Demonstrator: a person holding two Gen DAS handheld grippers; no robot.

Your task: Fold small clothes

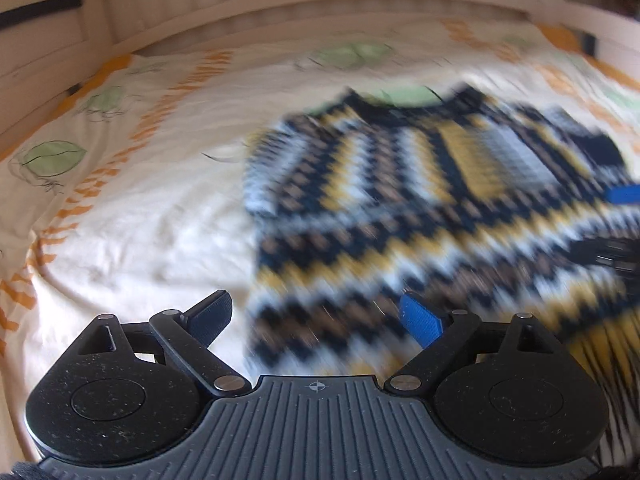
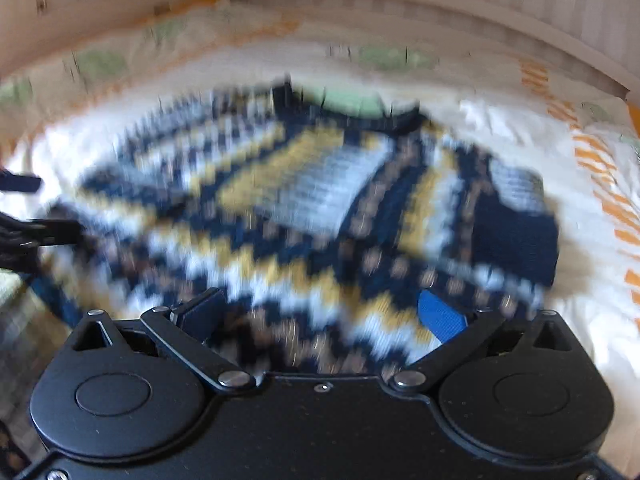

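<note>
Nearest, the left gripper stands with jaws wide and empty, over the left edge of the knitted sweater. The right gripper is likewise spread wide with nothing pinched, above the sweater's lower part. The sweater lies flat on the bed, neckline toward the far headboard, sleeves apparently already turned inward. Both views are smeared. A hasty grasp could pinch the sheet with the knit, or catch a single layer and drag the sleeve folds open.
</note>
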